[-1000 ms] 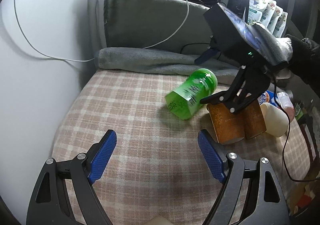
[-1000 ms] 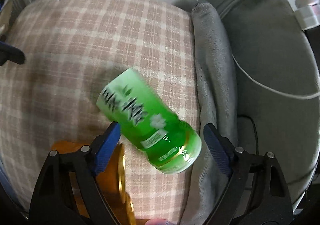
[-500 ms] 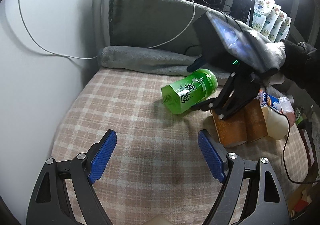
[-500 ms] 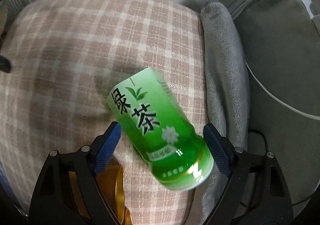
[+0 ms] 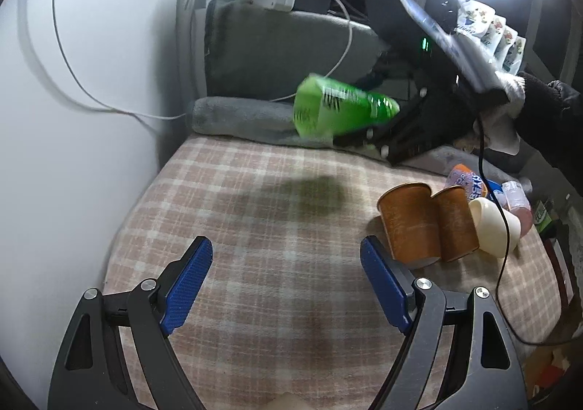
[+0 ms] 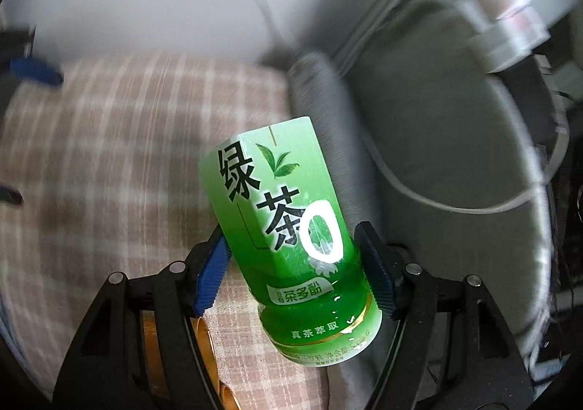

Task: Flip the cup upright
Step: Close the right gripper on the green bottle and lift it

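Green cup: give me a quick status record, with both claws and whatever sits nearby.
green cup: lifted off the checked cloth, lying roughly sideways, not upright
right claw: shut on the green cup, a pad on each side
left claw: open, empty, low over the cloth
nearby: two brown cups upside down, cream cup on its side

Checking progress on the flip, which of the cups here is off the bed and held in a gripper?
The green cup: the right gripper clamps it in the air, while the two brown cups and the cream cup sit on the plaid cover.
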The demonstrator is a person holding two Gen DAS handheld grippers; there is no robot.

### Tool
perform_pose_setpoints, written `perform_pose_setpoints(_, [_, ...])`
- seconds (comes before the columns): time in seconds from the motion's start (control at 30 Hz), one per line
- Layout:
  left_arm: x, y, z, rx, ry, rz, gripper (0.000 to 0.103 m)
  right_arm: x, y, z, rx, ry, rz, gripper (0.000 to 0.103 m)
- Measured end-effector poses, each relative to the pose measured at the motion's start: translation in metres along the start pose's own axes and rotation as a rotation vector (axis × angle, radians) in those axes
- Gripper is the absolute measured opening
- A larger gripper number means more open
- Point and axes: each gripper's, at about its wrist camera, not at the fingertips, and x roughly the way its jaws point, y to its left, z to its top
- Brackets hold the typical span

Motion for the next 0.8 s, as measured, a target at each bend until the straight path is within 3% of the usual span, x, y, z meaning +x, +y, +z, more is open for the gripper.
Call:
perform_pose_setpoints(0.3, [-0.031, -0.015, -0.004, 0.032, -0.056, -0.021, 0.083, -0.095, 0.014, -0.012, 0.183, -0.120, -0.020, 0.070])
perform_pose_setpoints(0.53, [-0.060, -0.036, -0.018, 0.069, -0.100, -0.028, 0.083, -0.185, 0.049, -0.065, 0.355, -0.166, -0.020, 0.070])
perform_pose_setpoints(0.67, [-0.075, -0.048, -0.031, 0.097, -0.118, -0.030, 0.083, -0.201, 0.075, -0.095, 0.466, -0.183, -0.004, 0.070])
perform_pose_setpoints(0.8, [-0.084, -0.057, -0.045, 0.110, -0.121, -0.048, 0.083, -0.204, 0.095, -0.129, 0.646, -0.202, 0.066, 0.070])
